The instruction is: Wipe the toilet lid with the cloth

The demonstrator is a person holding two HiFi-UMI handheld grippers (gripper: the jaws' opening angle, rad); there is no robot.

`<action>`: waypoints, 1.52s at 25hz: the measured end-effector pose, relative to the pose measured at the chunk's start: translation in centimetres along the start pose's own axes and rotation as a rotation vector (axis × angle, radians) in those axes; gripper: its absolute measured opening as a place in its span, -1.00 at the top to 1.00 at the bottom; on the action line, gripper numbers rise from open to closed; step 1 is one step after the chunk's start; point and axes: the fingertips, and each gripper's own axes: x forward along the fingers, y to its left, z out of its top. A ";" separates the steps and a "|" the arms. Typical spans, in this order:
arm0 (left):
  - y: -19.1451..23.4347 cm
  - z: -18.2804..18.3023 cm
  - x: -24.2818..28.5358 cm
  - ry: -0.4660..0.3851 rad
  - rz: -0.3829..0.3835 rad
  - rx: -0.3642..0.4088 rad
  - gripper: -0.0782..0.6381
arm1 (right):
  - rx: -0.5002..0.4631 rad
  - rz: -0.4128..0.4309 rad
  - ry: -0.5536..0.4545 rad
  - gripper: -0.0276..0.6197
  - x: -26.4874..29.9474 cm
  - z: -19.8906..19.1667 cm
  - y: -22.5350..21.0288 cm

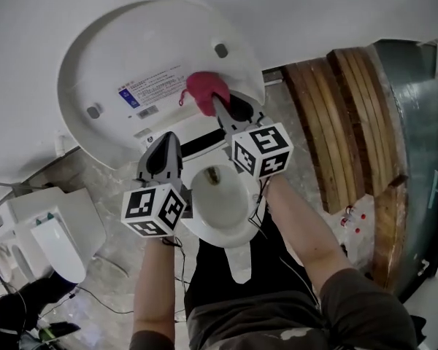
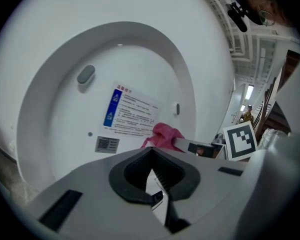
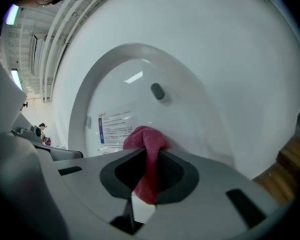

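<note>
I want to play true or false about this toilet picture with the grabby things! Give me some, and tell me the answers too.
1. The right gripper is shut on the pink cloth. True.
2. The left gripper holds a cloth too. False: its jaws are together with nothing between them.
3. The white toilet lid is closed. False: it stands raised, and the white toilet bowl below it is open.
4. A printed label with a blue strip is stuck on the lid's inner face. True.
5. The pink cloth lies inside the bowl. False: it is up in front of the raised lid, beside the label.
</note>
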 end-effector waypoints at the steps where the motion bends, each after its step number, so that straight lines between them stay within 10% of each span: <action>1: -0.8 -0.1 0.5 0.003 -0.007 0.004 0.76 | 0.012 -0.024 -0.007 0.76 -0.5 0.1 -1.0; 13: -2.6 -1.0 0.8 -0.042 -0.016 -0.049 0.76 | 0.084 -0.091 -0.013 0.76 -3.4 -0.3 -4.4; 29: 10.9 -0.7 -9.6 -0.057 0.141 -0.067 0.76 | -0.016 0.315 0.082 0.76 4.9 -6.0 19.8; 38: 12.5 -2.3 -10.5 -0.023 0.122 -0.071 0.76 | -0.099 0.325 0.166 0.76 9.3 -10.3 22.1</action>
